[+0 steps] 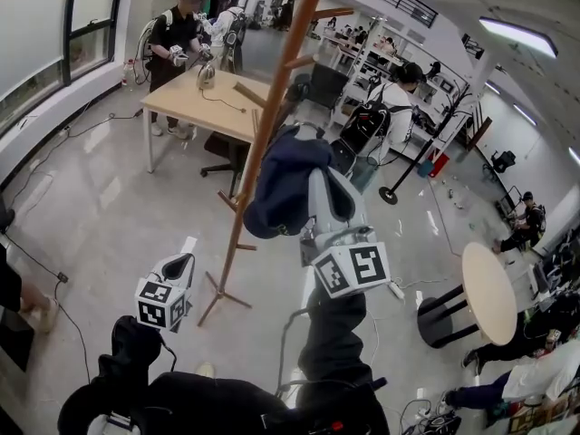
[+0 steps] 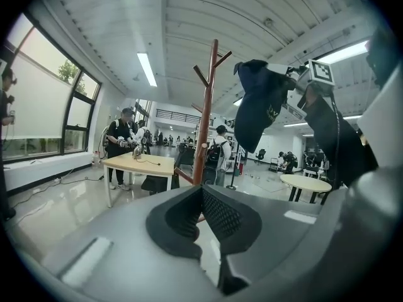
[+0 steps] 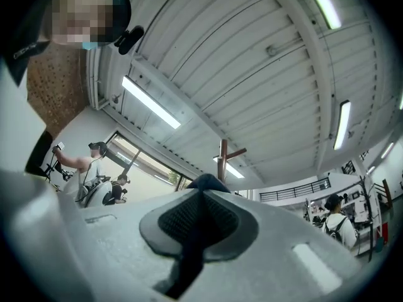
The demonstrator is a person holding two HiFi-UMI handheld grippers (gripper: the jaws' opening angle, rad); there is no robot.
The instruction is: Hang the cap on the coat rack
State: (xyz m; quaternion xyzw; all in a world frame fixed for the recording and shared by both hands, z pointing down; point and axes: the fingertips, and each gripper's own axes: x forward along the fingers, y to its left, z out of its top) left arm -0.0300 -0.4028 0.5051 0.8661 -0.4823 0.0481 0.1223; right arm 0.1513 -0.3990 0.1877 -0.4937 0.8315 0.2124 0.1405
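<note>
A brown wooden coat rack [image 1: 272,107] stands on the grey floor, its pegs branching off near the top. My right gripper [image 1: 308,178] is shut on a navy cap [image 1: 281,188] and holds it raised just right of the pole, about mid-height. In the right gripper view, navy fabric [image 3: 189,257] runs between the pads, and the rack's top [image 3: 223,162] rises just beyond. The left gripper view shows the cap [image 2: 261,102] hanging right of the rack [image 2: 208,106]. My left gripper [image 1: 178,265] is low at the left, shut with nothing in it.
A wooden table [image 1: 204,98] stands behind the rack, with a person [image 1: 177,34] at its far side. A round table [image 1: 489,293] is at the right. A black stanchion base [image 1: 390,194] and a person with a backpack [image 1: 390,107] are behind. Cables lie on the floor.
</note>
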